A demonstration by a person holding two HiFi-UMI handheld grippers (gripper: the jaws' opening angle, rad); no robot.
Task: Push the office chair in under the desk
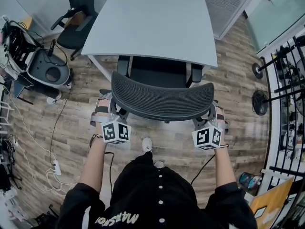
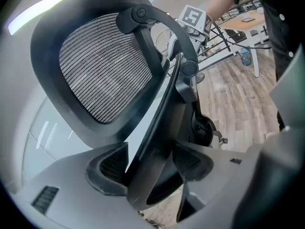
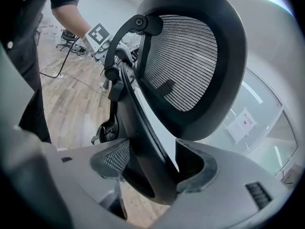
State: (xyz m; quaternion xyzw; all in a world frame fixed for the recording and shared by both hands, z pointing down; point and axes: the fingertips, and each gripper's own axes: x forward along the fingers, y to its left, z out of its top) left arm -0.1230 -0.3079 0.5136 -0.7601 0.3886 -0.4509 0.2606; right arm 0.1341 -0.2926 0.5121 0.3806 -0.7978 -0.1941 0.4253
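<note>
A black mesh office chair (image 1: pixel 162 97) stands with its seat partly under the white desk (image 1: pixel 152 23), its backrest towards me. My left gripper (image 1: pixel 107 109) clamps the left edge of the backrest. In the left gripper view the dark rim (image 2: pixel 157 128) fills the gap between the pads of that gripper (image 2: pixel 151 168). My right gripper (image 1: pixel 215 116) grips the right edge of the backrest. In the right gripper view the rim (image 3: pixel 138 137) sits between both pads of this gripper (image 3: pixel 153 163), below the mesh panel (image 3: pixel 186 61).
A second black chair (image 1: pixel 76 18) stands at the desk's far left corner, beside a grey round machine (image 1: pixel 47 68). Cables and a power strip (image 1: pixel 56 167) lie on the wooden floor at left. A black rack (image 1: pixel 286 104) and a bottle (image 1: pixel 248 180) are at right.
</note>
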